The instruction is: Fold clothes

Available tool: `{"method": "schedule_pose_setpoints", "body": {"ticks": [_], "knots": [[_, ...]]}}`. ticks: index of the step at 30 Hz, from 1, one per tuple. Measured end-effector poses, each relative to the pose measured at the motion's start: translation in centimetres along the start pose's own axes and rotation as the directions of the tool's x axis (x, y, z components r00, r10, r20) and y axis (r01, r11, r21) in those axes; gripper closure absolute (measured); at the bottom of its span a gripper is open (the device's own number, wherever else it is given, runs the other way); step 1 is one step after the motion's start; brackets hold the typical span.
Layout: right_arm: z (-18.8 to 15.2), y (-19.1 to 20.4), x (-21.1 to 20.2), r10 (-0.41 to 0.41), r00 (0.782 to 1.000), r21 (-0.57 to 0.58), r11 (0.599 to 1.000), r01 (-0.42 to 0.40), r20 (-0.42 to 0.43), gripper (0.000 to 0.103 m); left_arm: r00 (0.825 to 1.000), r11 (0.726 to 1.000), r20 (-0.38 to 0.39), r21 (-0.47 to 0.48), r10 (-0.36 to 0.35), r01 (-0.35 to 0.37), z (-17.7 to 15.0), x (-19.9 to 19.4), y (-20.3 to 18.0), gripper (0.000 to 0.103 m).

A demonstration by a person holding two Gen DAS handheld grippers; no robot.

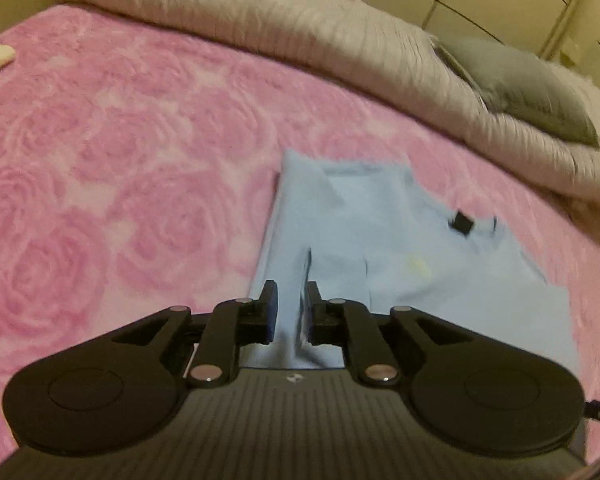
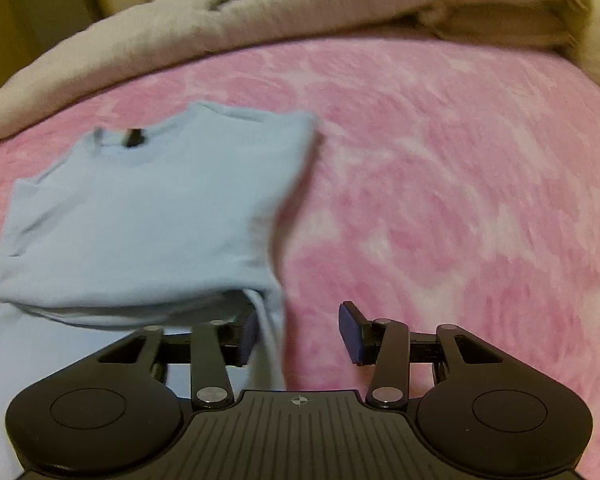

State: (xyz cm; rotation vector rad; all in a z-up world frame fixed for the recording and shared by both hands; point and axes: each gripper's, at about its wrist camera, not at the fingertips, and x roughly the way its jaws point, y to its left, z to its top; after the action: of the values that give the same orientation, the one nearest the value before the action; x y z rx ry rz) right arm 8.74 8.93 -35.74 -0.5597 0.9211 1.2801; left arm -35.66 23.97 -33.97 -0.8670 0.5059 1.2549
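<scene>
Light is dim and warm; both my pictures are blurred by motion, corners dark, edges curved by the fisheye.

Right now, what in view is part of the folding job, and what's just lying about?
Job:
- light blue shirt, partly folded on the bed
- left tongs, with blue fabric between the fingers; grip unclear
- right tongs, open at the shirt's edge

Lying about:
- pink rose-pattern blanket, under the shirt
- beige comforter, bunched at the far edge
- grey pillow, on the comforter
</scene>
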Motion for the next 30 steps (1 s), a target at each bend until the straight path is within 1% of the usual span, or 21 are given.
{"method": "schedule_pose_setpoints", "body": {"ticks": [1, 2, 3, 5, 7, 8, 9, 10, 11, 13, 14, 16, 17, 19, 21, 23, 25, 26, 27, 28, 30], "knots": [[0.5, 0.6, -0.2, 0.012, 1.0, -0.03, 0.999, -0.012, 0.008, 0.059, 1.0, 1.0, 0.014, -0.008, -0.006, 0.006, 0.4, -0.1, -0.1, 0.094], [1.0, 1.2, -0.5, 0.024, 1.0, -0.06, 0.998, -0.023, 0.017, 0.059, 0.999, 0.999, 0.014, 0.006, -0.041, 0.041, 0.6, 0.1, -0.6, 0.094], [1.6, 1.8, -0.6, 0.04, 0.999, -0.089, 0.995, -0.037, 0.03, 0.059, 0.997, 0.996, 0.0, 0.05, -0.072, 0.072, 0.6, 0.6, -1.5, 0.094], [2.7, 2.9, -0.5, 0.078, 0.996, -0.137, 0.988, -0.073, 0.035, 0.059, 0.99, 0.981, -0.044, 0.135, -0.132, 0.137, 0.4, 1.9, -3.2, 0.093], [3.5, 3.7, 0.0, 0.117, 0.991, -0.157, 0.982, -0.106, 0.058, 0.059, 0.982, 0.965, -0.094, 0.193, -0.163, 0.179, -0.4, 3.7, -4.3, 0.092], [3.5, 4.0, 0.6, 0.142, 0.988, -0.164, 0.978, -0.132, 0.054, 0.059, 0.983, 0.96, -0.107, 0.22, -0.151, 0.172, -0.8, 4.6, -4.5, 0.093], [3.5, 4.3, 1.4, 0.16, 0.986, -0.17, 0.974, -0.151, 0.044, 0.059, 0.988, 0.962, -0.105, 0.239, -0.109, 0.131, -1.0, 5.4, -4.3, 0.093], [3.2, 4.4, 2.7, 0.15, 0.989, -0.176, 0.974, -0.145, 0.014, 0.059, 0.993, 0.963, -0.102, 0.256, -0.063, 0.088, -1.1, 6.2, -4.1, 0.093], [2.8, 4.2, 4.0, 0.124, 0.992, -0.184, 0.975, -0.128, -0.031, 0.059, 0.993, 0.967, -0.103, 0.241, -0.061, 0.085, -0.8, 6.3, -3.6, 0.089], [1.8, 3.4, 5.9, 0.059, 0.992, -0.211, 0.974, -0.081, -0.109, 0.062, 0.992, 0.975, -0.108, 0.203, -0.066, 0.087, 0.0, 6.4, -2.7, 0.088], [2.0, 2.8, 5.6, 0.074, 0.991, -0.186, 0.978, -0.094, -0.114, 0.062, 0.992, 0.979, -0.11, 0.183, -0.069, 0.088, 0.3, 6.5, -2.2, 0.09], [3.3, 1.9, 5.2, 0.073, 0.985, -0.138, 0.986, -0.096, -0.159, 0.062, 0.992, 0.975, -0.095, 0.201, -0.08, 0.097, 1.2, 6.2, -2.5, 0.097], [4.1, 1.5, 5.0, 0.072, 0.983, -0.124, 0.988, -0.094, -0.168, 0.062, 0.993, 0.972, -0.087, 0.211, -0.085, 0.102, 1.7, 6.0, -2.6, 0.096], [6.0, 1.1, 4.5, 0.059, 0.991, -0.14, 0.987, -0.076, -0.123, 0.062, 0.993, 0.967, -0.071, 0.231, -0.097, 0.111, 2.6, 5.7, -2.9, 0.096], [7.8, 1.2, 5.0, 0.075, 0.995, -0.161, 0.983, -0.084, -0.066, 0.062, 0.987, 0.95, -0.093, 0.272, -0.131, 0.152, 3.0, 6.5, -3.5, 0.095], [9.3, 1.7, 6.7, 0.089, 0.996, -0.206, 0.974, -0.091, -0.02, 0.062, 0.981, 0.912, -0.15, 0.374, -0.119, 0.168, 2.7, 8.1, -4.7, 0.095], [9.9, 2.2, 8.9, 0.106, 0.994, -0.254, 0.962, -0.102, 0.004, 0.062, 0.985, 0.866, -0.156, 0.479, -0.074, 0.141, 1.7, 9.7, -5.0, 0.095], [9.9, 2.3, 10.3, 0.09, 0.996, -0.279, 0.956, -0.091, -0.018, 0.062, 0.987, 0.852, -0.144, 0.506, -0.074, 0.138, 1.4, 10.0, -4.8, 0.094], [9.7, 2.4, 11.6, 0.069, 0.997, -0.307, 0.949, -0.076, -0.035, 0.062, 0.987, 0.856, -0.137, 0.496, -0.084, 0.142, 1.6, 10.1, -4.3, 0.094], [9.3, 2.3, 12.5, 0.045, 0.998, -0.336, 0.94, -0.053, -0.031, 0.062, 0.987, 0.863, -0.131, 0.484, -0.093, 0.146, 1.9, 10.2, -3.9, 0.093], [8.9, 1.4, 11.4, 0.051, 0.999, -0.324, 0.945, -0.051, -0.007, 0.062, 0.991, 0.879, -0.112, 0.461, -0.077, 0.121, 2.5, 9.7, -3.4, 0.086]]}}
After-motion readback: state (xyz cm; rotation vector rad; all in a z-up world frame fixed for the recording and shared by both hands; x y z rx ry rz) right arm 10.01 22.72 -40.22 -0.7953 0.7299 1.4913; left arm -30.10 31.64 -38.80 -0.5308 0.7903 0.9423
